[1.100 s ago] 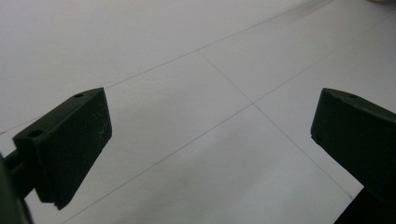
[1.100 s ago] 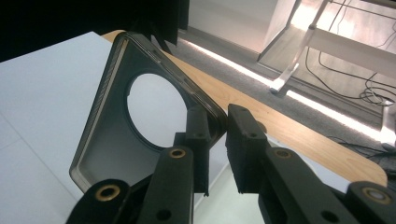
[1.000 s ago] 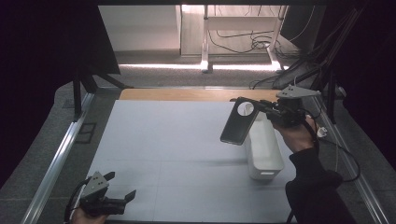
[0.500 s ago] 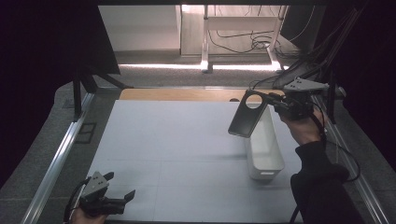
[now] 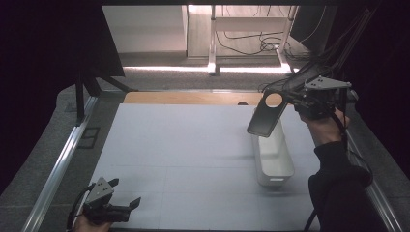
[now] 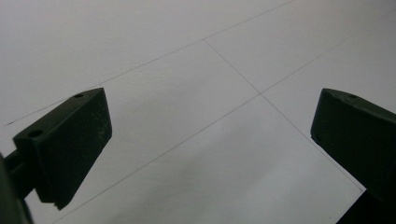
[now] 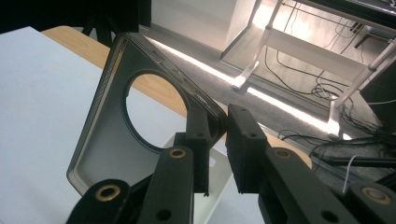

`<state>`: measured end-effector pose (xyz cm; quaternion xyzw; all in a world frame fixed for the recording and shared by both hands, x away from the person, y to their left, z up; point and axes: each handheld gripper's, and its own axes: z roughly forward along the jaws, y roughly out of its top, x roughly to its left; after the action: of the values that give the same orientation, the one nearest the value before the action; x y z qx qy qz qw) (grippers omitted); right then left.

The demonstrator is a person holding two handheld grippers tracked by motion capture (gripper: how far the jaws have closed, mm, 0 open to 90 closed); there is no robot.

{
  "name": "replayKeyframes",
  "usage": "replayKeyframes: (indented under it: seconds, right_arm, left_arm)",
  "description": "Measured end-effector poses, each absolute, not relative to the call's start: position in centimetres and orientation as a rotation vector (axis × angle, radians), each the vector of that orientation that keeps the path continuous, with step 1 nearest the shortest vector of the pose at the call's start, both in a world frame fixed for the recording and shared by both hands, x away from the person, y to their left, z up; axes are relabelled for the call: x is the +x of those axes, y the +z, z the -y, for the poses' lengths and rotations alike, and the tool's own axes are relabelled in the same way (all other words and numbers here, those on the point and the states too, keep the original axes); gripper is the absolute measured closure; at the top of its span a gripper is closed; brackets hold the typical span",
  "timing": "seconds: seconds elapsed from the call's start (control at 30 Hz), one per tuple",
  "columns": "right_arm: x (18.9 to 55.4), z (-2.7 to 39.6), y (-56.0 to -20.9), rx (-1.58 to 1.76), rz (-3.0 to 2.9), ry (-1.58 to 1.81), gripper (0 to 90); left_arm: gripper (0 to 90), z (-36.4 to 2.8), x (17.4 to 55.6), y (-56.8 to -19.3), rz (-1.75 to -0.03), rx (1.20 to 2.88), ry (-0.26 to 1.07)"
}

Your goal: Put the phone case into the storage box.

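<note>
We've got the phone case [image 5: 266, 115] pinched by its top edge in the right tool [image 5: 293, 99], jaws closed on the rim next to the round camera hole; it hangs tilted in the air over the far end of the white bin [image 5: 273, 157], not touching it. In the right gripper view the case [image 7: 109, 144] shows its inner side w/ the bin [image 7: 210, 184] below and behind it. Step in hand, as we read it: get the case into the bin. To do it well we'd line the case's long side up w/ the bin's length, lower until the bottom edge is inside the walls, then let go; the grip is only on a thin rim, so slow moves, no twisting, or it may slip or swing. Left tool [image 5: 118, 205] rests low at the near left corner of the bench [image 5: 183, 145], jaws wide apart, nothing between them, just bare white top w/ faint seam lines. It's well apart from the bin, so no clash. Beyond the bench: wood strip [image 5: 188, 98], metal rail [image 5: 60, 164], and cables [image 5: 263, 46] on the floor under a desk frame. Nothing lies in the path down; only the bin's narrow mouth is tight.
</note>
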<state>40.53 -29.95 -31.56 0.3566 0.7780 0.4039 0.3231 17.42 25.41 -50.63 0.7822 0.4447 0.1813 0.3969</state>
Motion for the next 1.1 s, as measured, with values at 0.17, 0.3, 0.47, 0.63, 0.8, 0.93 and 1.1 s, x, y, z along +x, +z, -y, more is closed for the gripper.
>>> replayKeyframes:
  seconds: [0.17,0.3,0.47,0.63,0.8,0.93,1.1]
  right_arm:
    - [41.0,30.6,-31.4,0.926,-2.038,1.033,78.1]
    - [41.4,31.0,-31.2,0.919,-2.034,1.014,78.1]
    - [42.0,31.5,-31.3,0.905,-2.025,0.997,78.1]
    - [42.5,31.9,-31.7,0.905,-2.02,0.984,78.1]
    - [43.1,31.9,-32.1,0.888,-2.016,0.969,78.1]
    - [43.5,31.9,-32.6,0.873,-2.018,0.949,78.1]
    - [44.0,31.8,-33.1,0.853,-2.01,0.924,78.2]
  left_arm:
    - [0.0,-25.4,17.4,-50.6,-1.128,1.981,0.455]
    - [0.0,-25.4,17.5,-50.6,-1.129,1.983,0.455]
    - [0.0,-25.4,17.5,-50.6,-1.127,1.986,0.455]
    - [0.0,-25.4,17.5,-50.7,-1.127,1.989,0.451]
    - [0.0,-25.3,17.5,-50.7,-1.13,1.992,0.451]
    - [0.0,-25.4,17.6,-50.7,-1.135,1.988,0.446]
    - [0.0,-25.4,17.6,-50.7,-1.137,1.99,0.445]
